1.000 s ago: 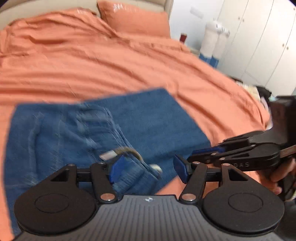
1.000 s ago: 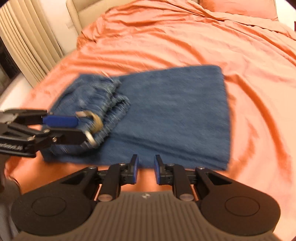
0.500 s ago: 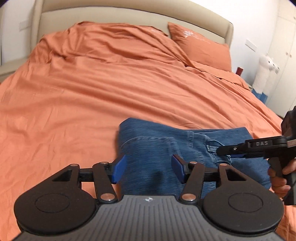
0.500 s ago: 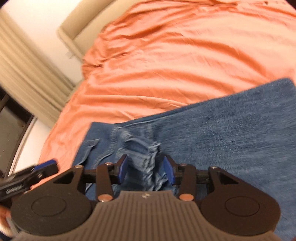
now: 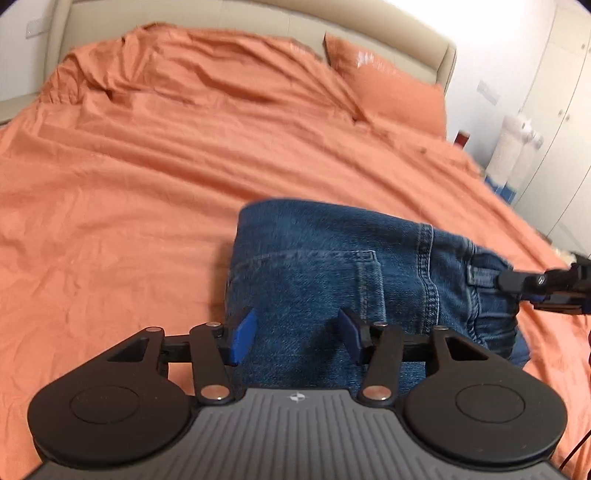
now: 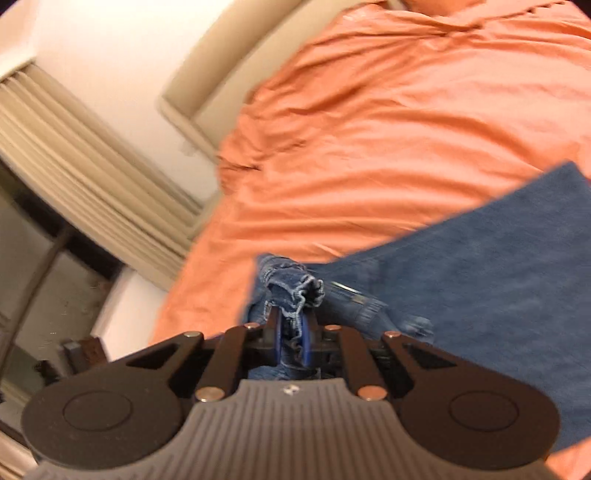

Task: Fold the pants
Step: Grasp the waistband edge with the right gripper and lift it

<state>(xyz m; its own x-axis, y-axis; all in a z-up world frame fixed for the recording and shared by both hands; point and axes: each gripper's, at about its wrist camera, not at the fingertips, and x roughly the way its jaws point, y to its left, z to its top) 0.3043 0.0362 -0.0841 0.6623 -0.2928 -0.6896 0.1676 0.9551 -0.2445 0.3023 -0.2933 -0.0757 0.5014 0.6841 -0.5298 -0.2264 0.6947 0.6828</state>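
**Jeans part-folded on the bed, one corner pinched**

Far left: curtains [image 6: 85, 177] and a beige headboard [image 5: 236, 22] behind an orange bedspread [image 5: 147, 166], rumpled, bare but for the pants. Near the foot of the bed: the left gripper [image 5: 293, 334], unclenched, jaws closing at this moment, blue pads poised on either side of the near left part of the denim, not pressing it; nothing gripped there. In the middle: blue jeans [image 5: 325, 266] lying on the bedspread as a compact stack, back pocket and seams facing up, folded edge toward the pillow [image 5: 388, 92]. Farther right: the right gripper [image 6: 291, 341] clenching on a bunched frayed piece of the denim, cloth squeezed between its pads in the wrist view; seen from the other camera at the waistband side of the stack. Beyond, white wardrobe doors [image 5: 554, 110].

Progress, as a judgement: well along, at least one fold already laid, judging by the layered, shortened shape. Left to do, probably: securing the left side, carrying the pinched edge over, then flattening and squaring the bundle. Final fold count impossible to tell from here.
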